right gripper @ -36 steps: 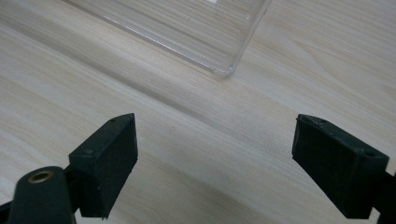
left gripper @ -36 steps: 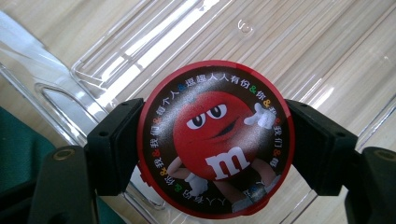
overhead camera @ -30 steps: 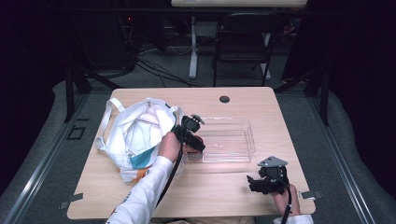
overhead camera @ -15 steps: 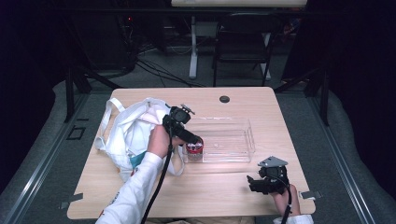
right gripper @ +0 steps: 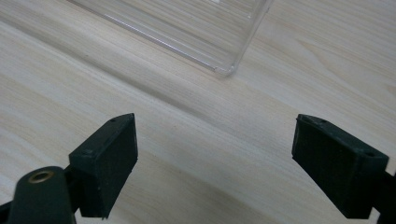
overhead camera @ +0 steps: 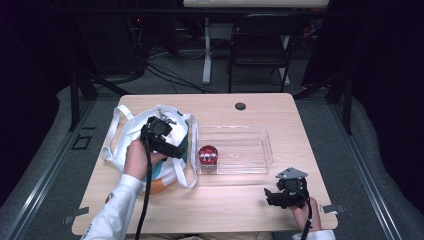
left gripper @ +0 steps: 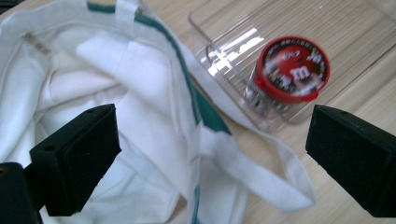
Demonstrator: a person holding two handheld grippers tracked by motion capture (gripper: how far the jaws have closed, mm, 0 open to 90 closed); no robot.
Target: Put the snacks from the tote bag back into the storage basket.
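1. A light wooden table [overhead camera: 220, 210] carries a white tote bag [overhead camera: 132, 135] with green trim on its left half and a clear plastic tray [overhead camera: 250, 150] near the centre.

2. A round tin with a red lid [overhead camera: 206, 154] sits inside the tray at its 9 o'clock end – close against the left wall, the rest of the tray bare.

3. The left gripper [overhead camera: 172, 149] is held above the bag's open mouth, at about 9 o'clock from the tin. Its jaws stand wide apart with nothing between them; in the left gripper view the bag [left gripper: 93, 93] lies under and between the jaws, and the red-lidded tin [left gripper: 292, 67] shows at 1 o'clock, beyond a white strap [left gripper: 252, 175] that runs across the wood.

4. The right gripper [overhead camera: 272, 196] rests low near the table's front edge, at roughly 5 o'clock from the tray and well apart from it. Its jaws are also spread wide and empty – the right gripper view shows bare wood grain between them, with a corner of the tray [right gripper: 224, 70] at 12 o'clock.

5. A small dark round disc [overhead camera: 240, 106] sits on the table at 12 o'clock from the tray, near the far edge.
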